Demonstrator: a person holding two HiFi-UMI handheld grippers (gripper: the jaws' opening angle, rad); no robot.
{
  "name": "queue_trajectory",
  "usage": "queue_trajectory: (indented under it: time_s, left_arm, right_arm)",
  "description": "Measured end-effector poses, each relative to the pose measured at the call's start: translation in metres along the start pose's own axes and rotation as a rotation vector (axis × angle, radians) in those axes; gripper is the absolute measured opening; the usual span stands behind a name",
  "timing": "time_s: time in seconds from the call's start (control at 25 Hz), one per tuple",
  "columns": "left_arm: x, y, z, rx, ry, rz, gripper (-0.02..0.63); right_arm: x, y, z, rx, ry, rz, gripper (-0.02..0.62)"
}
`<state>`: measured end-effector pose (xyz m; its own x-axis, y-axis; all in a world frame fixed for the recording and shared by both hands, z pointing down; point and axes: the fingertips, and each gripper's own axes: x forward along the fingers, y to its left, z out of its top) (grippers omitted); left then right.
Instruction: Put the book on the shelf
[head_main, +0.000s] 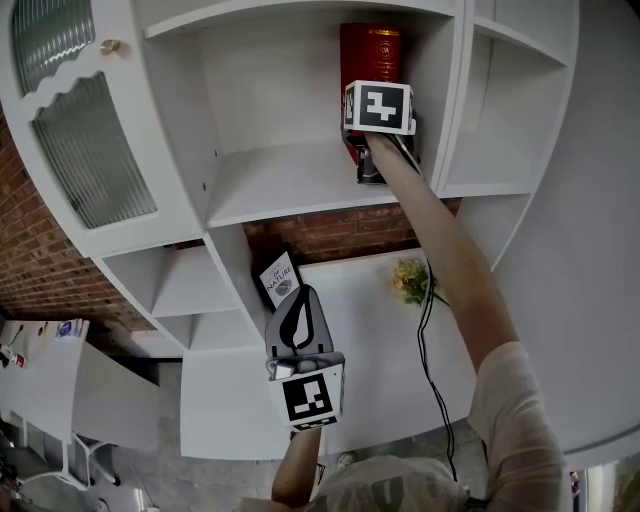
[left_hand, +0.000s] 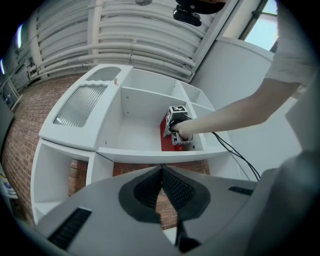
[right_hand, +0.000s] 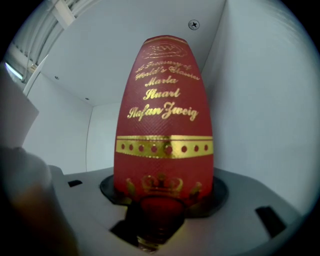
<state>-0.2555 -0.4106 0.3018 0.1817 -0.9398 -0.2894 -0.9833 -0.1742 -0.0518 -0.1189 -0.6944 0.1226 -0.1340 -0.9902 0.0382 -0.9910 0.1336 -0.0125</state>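
Note:
A red book (head_main: 370, 55) with gold lettering stands upright in the upper white shelf (head_main: 290, 180) compartment, close to its right wall. My right gripper (head_main: 362, 140) is shut on the lower part of the spine. In the right gripper view the book (right_hand: 165, 125) fills the middle, with the right gripper (right_hand: 162, 197) clamped on its bottom end. My left gripper (head_main: 298, 298) hangs lower, in front of the lower shelves, shut with nothing in it. The left gripper view shows its own jaws (left_hand: 162, 172) pressed together, and beyond them the book (left_hand: 164, 136) and the right gripper (left_hand: 177, 125).
The compartment's right wall (right_hand: 260, 100) is close beside the book; free shelf board lies to its left. A small printed card (head_main: 280, 280) and a bunch of flowers (head_main: 412, 280) sit on a lower level. A black cable (head_main: 425, 340) hangs down. A ribbed-glass cabinet door (head_main: 90, 150) is at the left.

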Motion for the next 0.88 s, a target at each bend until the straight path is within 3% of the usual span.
queue_trajectory:
  time_s: [0.48,0.72,0.88]
  left_arm:
    - [-0.001,-0.026,0.016,0.013,-0.03,-0.041,0.012]
    - [-0.005,-0.043,0.029,0.034,-0.036,-0.066,0.012]
    - [-0.009,-0.058,0.042,0.035,-0.063,-0.08,0.012]
  right_arm:
    - [-0.031,-0.001,0.013,0.04,-0.107,0.095,0.262]
    - [-0.08,-0.003,0.027,0.01,-0.197,0.109,0.272]
    - [-0.131,0.005,0.034,0.012,-0.277,0.204,0.272]
